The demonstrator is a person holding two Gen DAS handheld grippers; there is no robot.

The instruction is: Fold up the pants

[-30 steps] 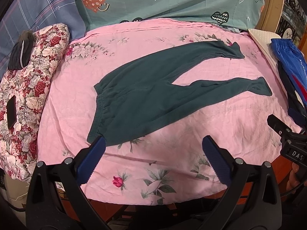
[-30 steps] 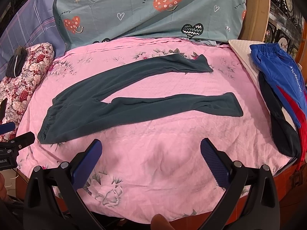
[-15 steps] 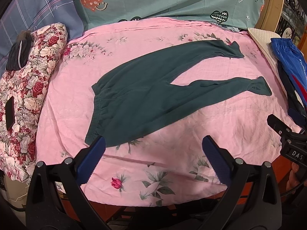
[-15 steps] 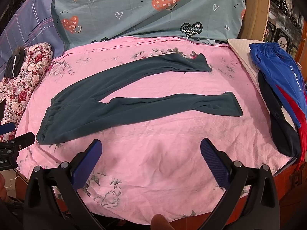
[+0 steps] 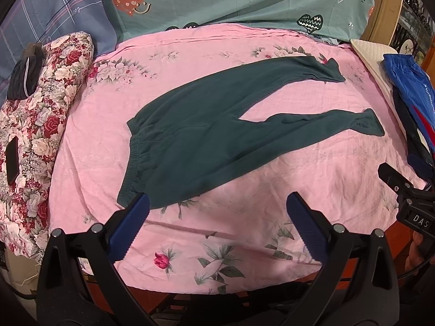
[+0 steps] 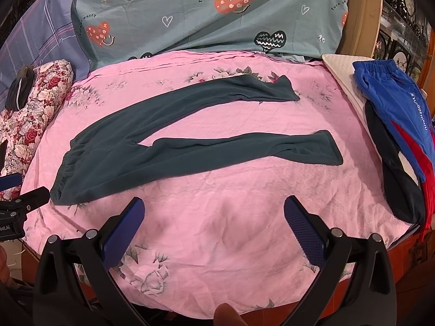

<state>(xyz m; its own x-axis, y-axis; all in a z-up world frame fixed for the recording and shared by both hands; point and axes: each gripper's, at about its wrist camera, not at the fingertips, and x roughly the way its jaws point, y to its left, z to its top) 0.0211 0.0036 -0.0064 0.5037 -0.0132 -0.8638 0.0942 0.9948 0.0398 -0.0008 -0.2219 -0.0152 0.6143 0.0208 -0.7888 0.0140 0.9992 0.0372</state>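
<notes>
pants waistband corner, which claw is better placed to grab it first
Left. The left claw is open with one finger beside the near waistband corner of the pants; the right claw faces bare sheet.

We see the pants [image 6: 174, 146] lying flat on the sheet [image 6: 231, 206] — waistband to the left, legs running right, apart. Behind lies a pillow [image 6: 206, 19]; a clothes pile [image 6: 394, 125] sits right — a quilt [image 5: 35, 125] left.
</notes>
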